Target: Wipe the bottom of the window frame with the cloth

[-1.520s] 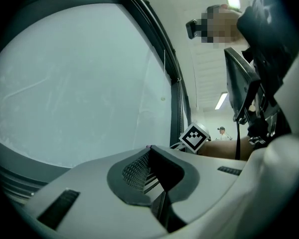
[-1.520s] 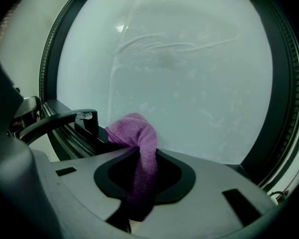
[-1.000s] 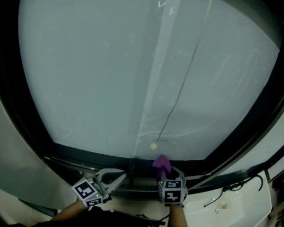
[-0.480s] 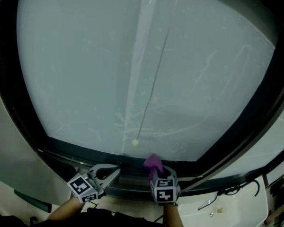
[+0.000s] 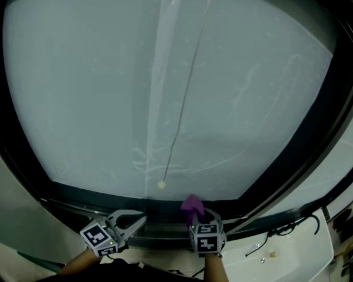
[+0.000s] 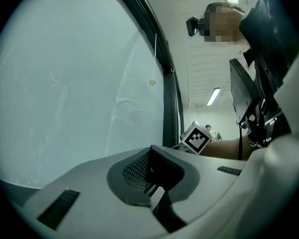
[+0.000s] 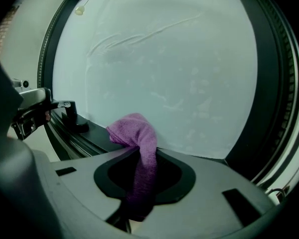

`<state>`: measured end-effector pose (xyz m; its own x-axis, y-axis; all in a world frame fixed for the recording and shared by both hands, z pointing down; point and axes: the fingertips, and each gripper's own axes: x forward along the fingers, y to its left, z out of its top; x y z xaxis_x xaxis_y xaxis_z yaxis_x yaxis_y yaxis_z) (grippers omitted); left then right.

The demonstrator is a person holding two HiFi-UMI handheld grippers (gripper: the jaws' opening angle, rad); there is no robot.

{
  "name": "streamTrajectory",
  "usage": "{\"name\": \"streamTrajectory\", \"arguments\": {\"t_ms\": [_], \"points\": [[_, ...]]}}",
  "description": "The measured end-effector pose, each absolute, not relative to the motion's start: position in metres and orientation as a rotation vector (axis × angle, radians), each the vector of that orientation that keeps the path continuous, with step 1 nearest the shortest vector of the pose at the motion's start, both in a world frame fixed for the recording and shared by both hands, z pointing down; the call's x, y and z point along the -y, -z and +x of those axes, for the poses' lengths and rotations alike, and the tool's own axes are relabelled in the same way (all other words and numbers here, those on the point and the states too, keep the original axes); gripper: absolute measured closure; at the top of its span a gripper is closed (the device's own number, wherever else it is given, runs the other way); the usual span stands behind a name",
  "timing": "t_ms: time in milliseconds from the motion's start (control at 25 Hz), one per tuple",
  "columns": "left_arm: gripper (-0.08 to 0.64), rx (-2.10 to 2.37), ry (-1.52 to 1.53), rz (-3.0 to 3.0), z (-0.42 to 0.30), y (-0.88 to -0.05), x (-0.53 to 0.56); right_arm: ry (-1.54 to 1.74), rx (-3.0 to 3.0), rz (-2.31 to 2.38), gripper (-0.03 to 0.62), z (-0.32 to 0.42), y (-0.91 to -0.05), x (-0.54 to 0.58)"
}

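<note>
So the right gripper (image 5: 197, 217) is clamped on the purple cloth (image 5: 192, 204), which pokes up at lower centre of the head view, right by the bottom of the frame (image 5: 94, 194) under the glass (image 5: 106, 87). Left gripper (image 5: 131, 221) sits lower left, jaws apart, nothing between them. Cloth looks soft, light and floppy, so I'd pinch it bunched low and leave a free tuft for wiping.

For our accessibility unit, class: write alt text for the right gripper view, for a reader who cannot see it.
The right gripper is shut on a crumpled purple cloth, its bunched end at the dark bottom window frame below a pale frosted glass pane. The left gripper shows at the left edge.
</note>
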<state>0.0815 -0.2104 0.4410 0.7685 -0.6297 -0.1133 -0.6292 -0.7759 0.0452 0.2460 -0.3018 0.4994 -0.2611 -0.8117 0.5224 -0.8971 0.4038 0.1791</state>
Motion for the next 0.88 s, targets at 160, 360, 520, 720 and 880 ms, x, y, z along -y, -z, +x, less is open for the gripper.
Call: {"name": "streamTrajectory", "arguments": {"t_ms": [160,360,520,720,880], "points": [[0.563,0.978,0.097,2.979,0.085,-0.442,0.212,-0.216,2.092,1.484,0.506,0.256,-0.499,0.304],[0.563,0.953,0.106,2.963,0.087,-0.441,0.216,-0.221,2.050,1.532,0.506,0.271,-0.500,0.306],[0.565,0.955,0.155,2.927,0.087,-0.439,0.218,-0.230,2.004,1.579,0.506,0.291,-0.500,0.308],[0.565,0.964,0.163,2.911,0.086,-0.438,0.222,-0.245,1.958,1.629,0.506,0.317,-0.503,0.312],[0.565,0.964,0.163,2.911,0.087,-0.439,0.222,-0.249,1.927,1.655,0.506,0.334,-0.504,0.315]]}}
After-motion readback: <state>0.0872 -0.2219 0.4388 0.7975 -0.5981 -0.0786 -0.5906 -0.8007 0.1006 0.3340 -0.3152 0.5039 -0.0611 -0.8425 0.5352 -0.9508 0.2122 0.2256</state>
